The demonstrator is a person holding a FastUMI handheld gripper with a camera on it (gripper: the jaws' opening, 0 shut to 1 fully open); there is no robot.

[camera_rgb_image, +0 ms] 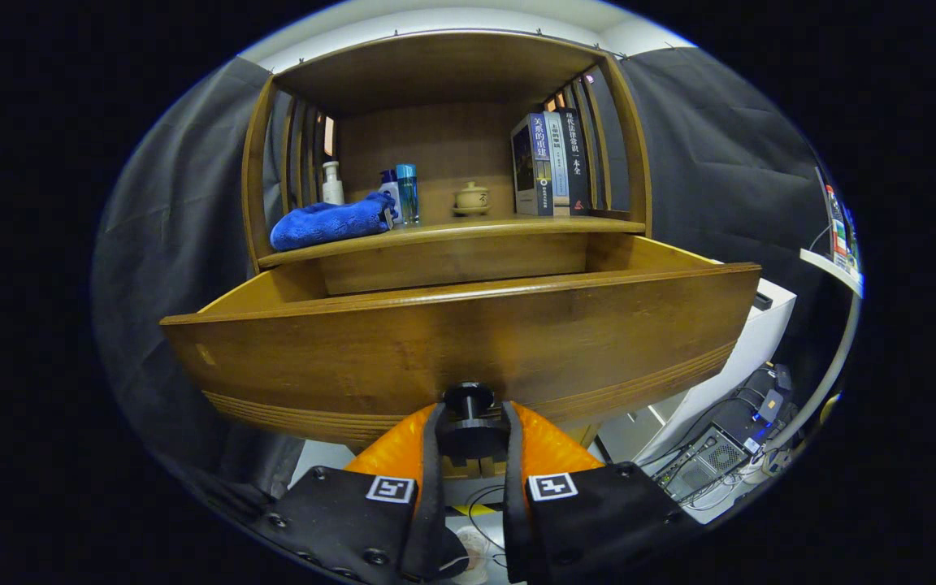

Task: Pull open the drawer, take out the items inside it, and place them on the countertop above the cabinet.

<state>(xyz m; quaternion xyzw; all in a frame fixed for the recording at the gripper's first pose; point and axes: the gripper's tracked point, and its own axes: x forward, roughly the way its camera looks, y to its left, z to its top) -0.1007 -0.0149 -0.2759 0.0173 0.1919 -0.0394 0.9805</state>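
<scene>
Both fingers of the level tongs (469,422) clamp the knob (468,400) (drawer (468,341) pulled open).

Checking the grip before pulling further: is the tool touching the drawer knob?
Touching. In the gripper view, both fingers of the tool press against the sides of the knob.

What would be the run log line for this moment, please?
phase: drawer pulled open | gripper: shut on drawer knob | drawer: inside hidden | countertop: blue towel, bottles, books
</scene>
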